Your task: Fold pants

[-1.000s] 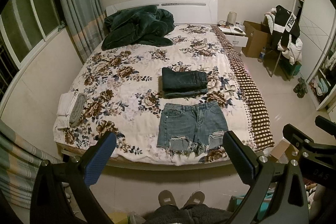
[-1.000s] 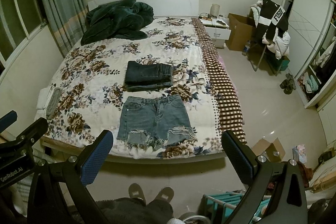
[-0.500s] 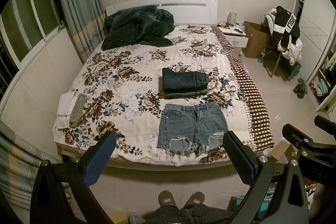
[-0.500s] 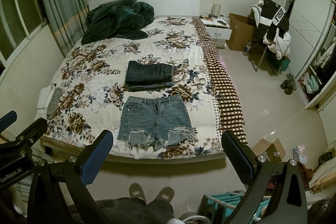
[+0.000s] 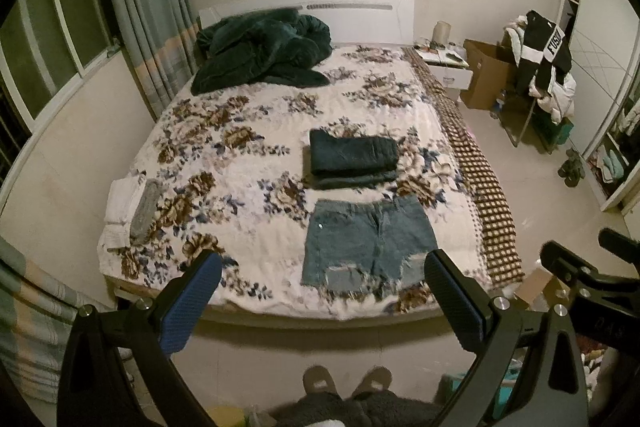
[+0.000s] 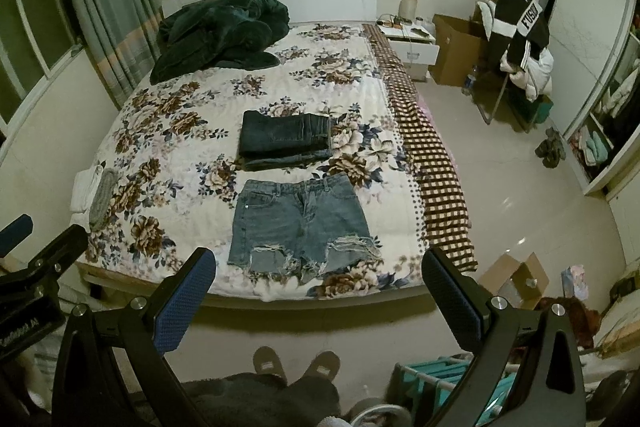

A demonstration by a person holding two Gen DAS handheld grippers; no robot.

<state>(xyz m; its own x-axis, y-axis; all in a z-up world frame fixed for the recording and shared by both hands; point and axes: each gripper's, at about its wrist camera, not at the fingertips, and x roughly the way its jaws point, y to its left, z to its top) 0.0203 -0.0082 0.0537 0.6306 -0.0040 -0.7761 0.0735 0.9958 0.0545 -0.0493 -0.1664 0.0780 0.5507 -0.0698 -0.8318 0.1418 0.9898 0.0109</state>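
Observation:
Light blue denim shorts (image 5: 366, 239) (image 6: 300, 223) with ripped hems lie flat near the foot edge of a floral bed (image 5: 240, 163) (image 6: 176, 131). Behind them sits a stack of folded dark jeans (image 5: 352, 159) (image 6: 286, 141). My left gripper (image 5: 320, 287) is open and empty, held high in front of the bed's foot, well short of the shorts. My right gripper (image 6: 318, 287) is open and empty too, at the same distance. The right gripper's body (image 5: 580, 275) shows in the left wrist view, and the left gripper's body (image 6: 36, 267) shows in the right wrist view.
A dark green blanket (image 5: 260, 51) is piled at the headboard. Folded white and grey cloths (image 5: 132, 203) lie at the bed's left corner. A nightstand (image 5: 444, 67), cardboard boxes (image 5: 486, 71) and a clothes-laden chair (image 5: 540, 67) stand right. My slippered feet (image 5: 344, 381) are on the floor.
Both views have shifted slightly closer to the bed. The clothes have not moved and both grippers stay open.

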